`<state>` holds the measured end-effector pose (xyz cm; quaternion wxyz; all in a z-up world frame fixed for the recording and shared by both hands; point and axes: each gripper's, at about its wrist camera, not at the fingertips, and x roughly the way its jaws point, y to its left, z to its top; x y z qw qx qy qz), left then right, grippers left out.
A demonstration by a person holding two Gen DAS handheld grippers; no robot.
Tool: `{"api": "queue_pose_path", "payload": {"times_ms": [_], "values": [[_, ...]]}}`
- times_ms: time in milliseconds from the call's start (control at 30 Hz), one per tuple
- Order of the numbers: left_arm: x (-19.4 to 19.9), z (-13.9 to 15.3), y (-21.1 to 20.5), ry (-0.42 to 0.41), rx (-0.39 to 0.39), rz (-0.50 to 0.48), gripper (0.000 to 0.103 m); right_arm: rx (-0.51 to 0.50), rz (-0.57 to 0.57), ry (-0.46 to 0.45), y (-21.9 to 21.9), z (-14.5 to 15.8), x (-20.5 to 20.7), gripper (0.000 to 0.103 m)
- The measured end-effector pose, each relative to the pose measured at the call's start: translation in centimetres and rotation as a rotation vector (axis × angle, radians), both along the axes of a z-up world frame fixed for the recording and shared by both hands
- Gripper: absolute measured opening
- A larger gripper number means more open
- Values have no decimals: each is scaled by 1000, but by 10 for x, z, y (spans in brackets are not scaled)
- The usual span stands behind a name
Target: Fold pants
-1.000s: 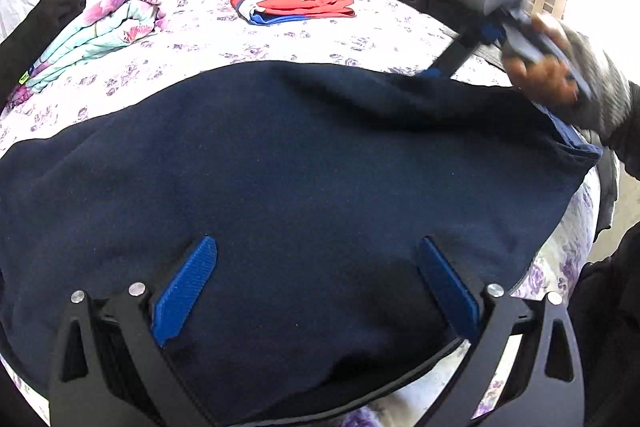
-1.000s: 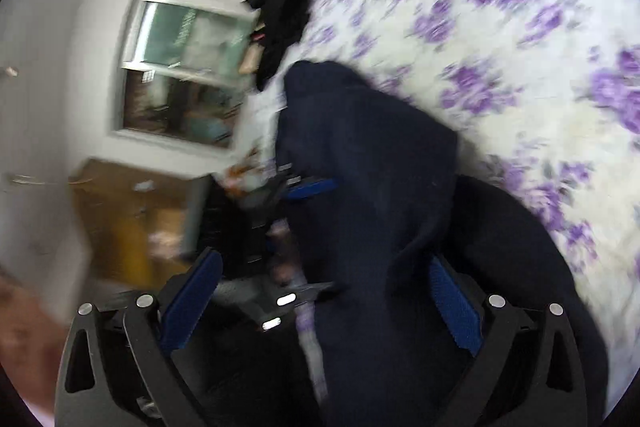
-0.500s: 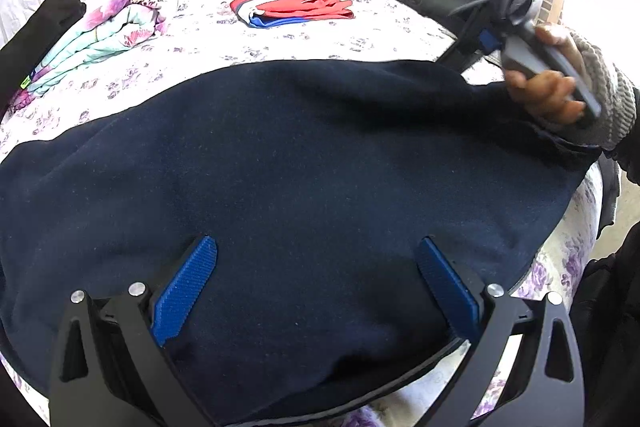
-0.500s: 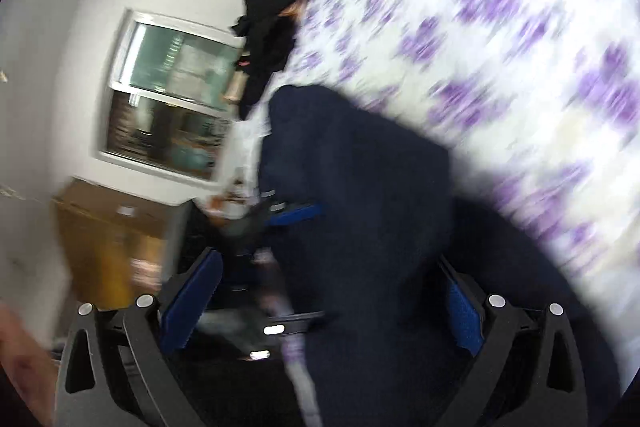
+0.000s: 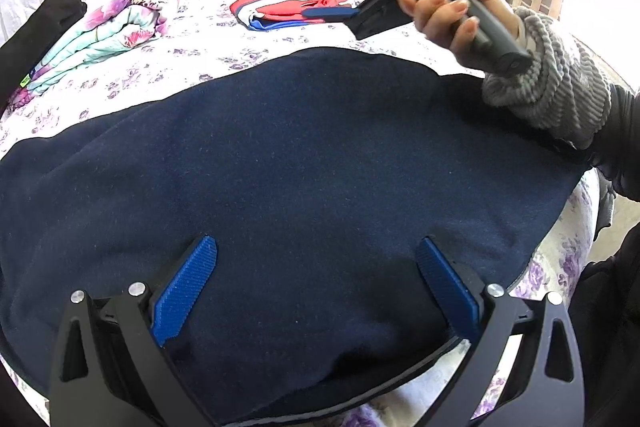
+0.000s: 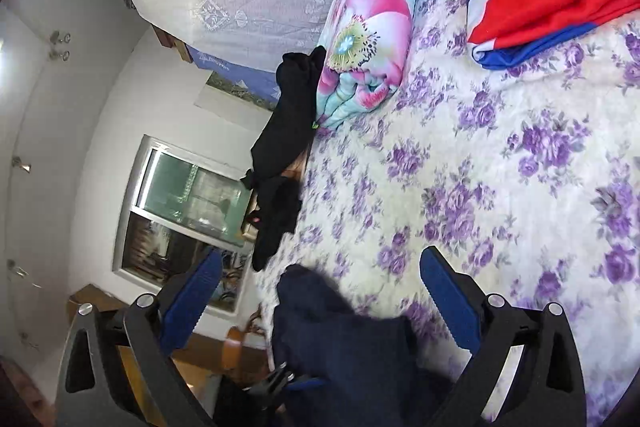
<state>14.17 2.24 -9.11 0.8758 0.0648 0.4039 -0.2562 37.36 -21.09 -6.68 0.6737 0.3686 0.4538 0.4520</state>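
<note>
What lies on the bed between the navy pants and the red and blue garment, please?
Only bare floral bedsheet separates the navy pants from the red and blue garment; the left wrist view shows it.

One pants (image 5: 280,179), two tongs (image 5: 316,267)

We see the navy pants (image 5: 304,163) spread broad over the bed (image 5: 192,67), filling most of the view. Our left hand-held gripper (image 5: 316,277) hovers low over them, its blue pads (image 5: 186,291) wide apart with nothing between. At upper right our right hand (image 5: 460,15) grips the right hand-held gripper (image 5: 332,13) above the pants' far edge, clear of the cloth. Beyond lie a red and blue garment (image 5: 288,9), a floral quilt (image 5: 108,35) and a black garment (image 5: 36,35).
</note>
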Motion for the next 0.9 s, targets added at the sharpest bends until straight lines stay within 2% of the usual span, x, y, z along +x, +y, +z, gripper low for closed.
{"api": "queue_pose_path", "payload": {"times_ms": [133,167,267,333,400,467,533,600,667,767,900], "values": [[0,0,1,0,-9,0,99,-123,161,68,16,-12,-10,100],[1,0,1,0,-12,0,98,-118,194,97,18,-18,-13,100],[1,0,2,1,-17,1,99,6,334,214,34,-34,-25,100],[1,0,1,1,-12,2,99,-8,399,202,47,-34,-28,100],[0,0,1,0,-8,3,99,-53,405,194,57,-37,-23,100],[0,0,0,-2,-5,4,99,-64,371,231,64,-47,-9,100],[0,0,0,-5,1,5,99,-21,305,289,64,-53,2,100],[-1,0,-1,-6,0,6,99,79,250,266,57,-48,5,100],[-1,0,-1,-6,-5,4,99,100,253,233,52,-43,3,100],[-1,0,1,-4,-16,3,99,2,275,195,51,-42,-4,100],[1,0,3,-2,-26,3,99,-84,332,225,64,-50,-11,100]]}}
